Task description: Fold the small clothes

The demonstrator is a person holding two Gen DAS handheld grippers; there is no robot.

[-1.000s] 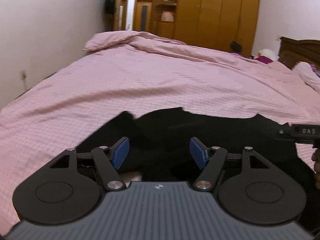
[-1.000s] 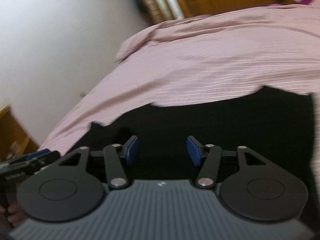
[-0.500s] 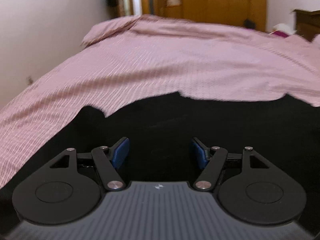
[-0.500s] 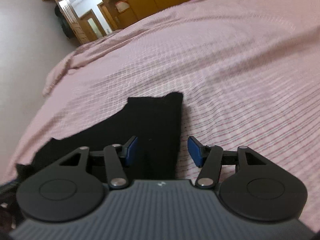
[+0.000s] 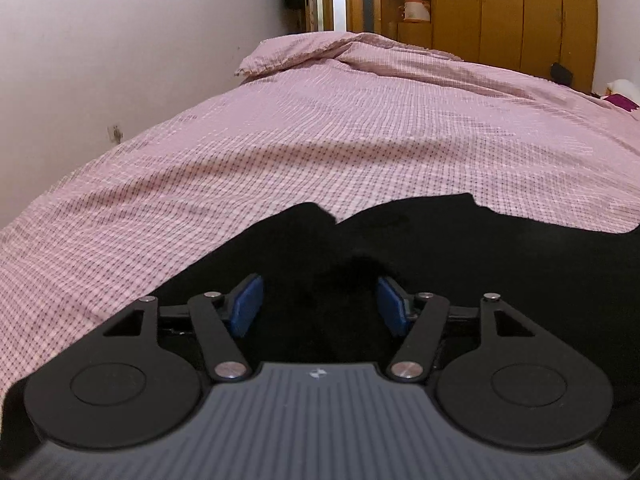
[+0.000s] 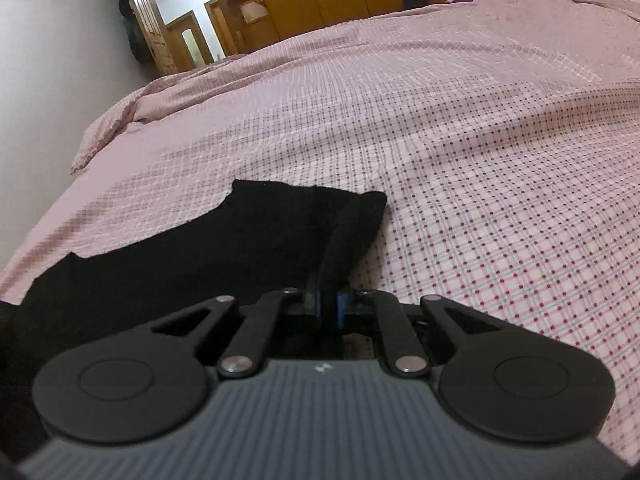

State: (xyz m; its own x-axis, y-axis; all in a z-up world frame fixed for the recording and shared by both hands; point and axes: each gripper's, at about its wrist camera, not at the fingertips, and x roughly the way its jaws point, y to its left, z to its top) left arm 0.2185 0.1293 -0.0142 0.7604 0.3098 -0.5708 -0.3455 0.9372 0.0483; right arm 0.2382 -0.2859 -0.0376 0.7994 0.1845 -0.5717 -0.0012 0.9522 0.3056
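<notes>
The left gripper (image 5: 320, 306) is held low and level, its blue-padded fingers (image 5: 247, 309) spread wide apart. The right gripper (image 6: 329, 306) tilts slightly, its jaws pinched together on a raised fold of black cloth garment (image 6: 344, 236).

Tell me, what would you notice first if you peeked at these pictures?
The black garment lying on the big pink checked bedspread stands out most. The right gripper is shut on the garment's edge, pulling up a ridge of cloth, while the left gripper is open over the dark fabric. Far behind is a brown wardrobe.
</notes>
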